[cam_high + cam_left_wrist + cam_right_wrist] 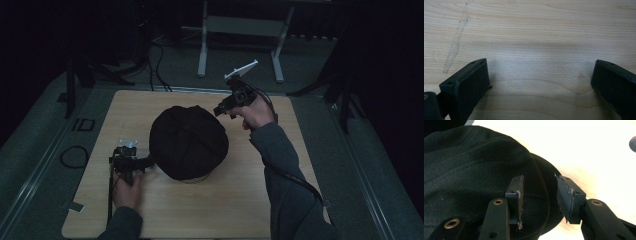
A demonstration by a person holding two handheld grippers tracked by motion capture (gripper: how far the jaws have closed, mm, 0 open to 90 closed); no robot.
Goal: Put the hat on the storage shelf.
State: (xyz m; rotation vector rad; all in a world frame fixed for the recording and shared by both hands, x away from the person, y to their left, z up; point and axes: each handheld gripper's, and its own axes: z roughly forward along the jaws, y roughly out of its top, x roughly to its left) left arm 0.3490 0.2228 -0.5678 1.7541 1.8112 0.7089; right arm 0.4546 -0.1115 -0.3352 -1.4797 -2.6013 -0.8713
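A black flat cap (pixel 189 142) lies in the middle of the light wooden table (pixel 225 200). At the cap's left edge, low over the wood, a hand holds my left gripper (pixel 142 162). The left gripper view has its jaws wide apart over bare table (pixel 536 30), so the left gripper (pixel 540 65) is open with nothing between its jaws. My right gripper (pixel 219 111) hovers at the cap's far right side. In the right gripper view it is open (pixel 539 178), its jaws on either side of the cap (pixel 474 170) near the brim, not closed on the fabric.
A white metal frame (pixel 240 25) stands on the floor behind the table. Black cables (pixel 75 156) lie on the floor at the left, and dark stands flank the table's far corners. A small dark spot (pixel 632 143) sits on the table at the right gripper view's edge.
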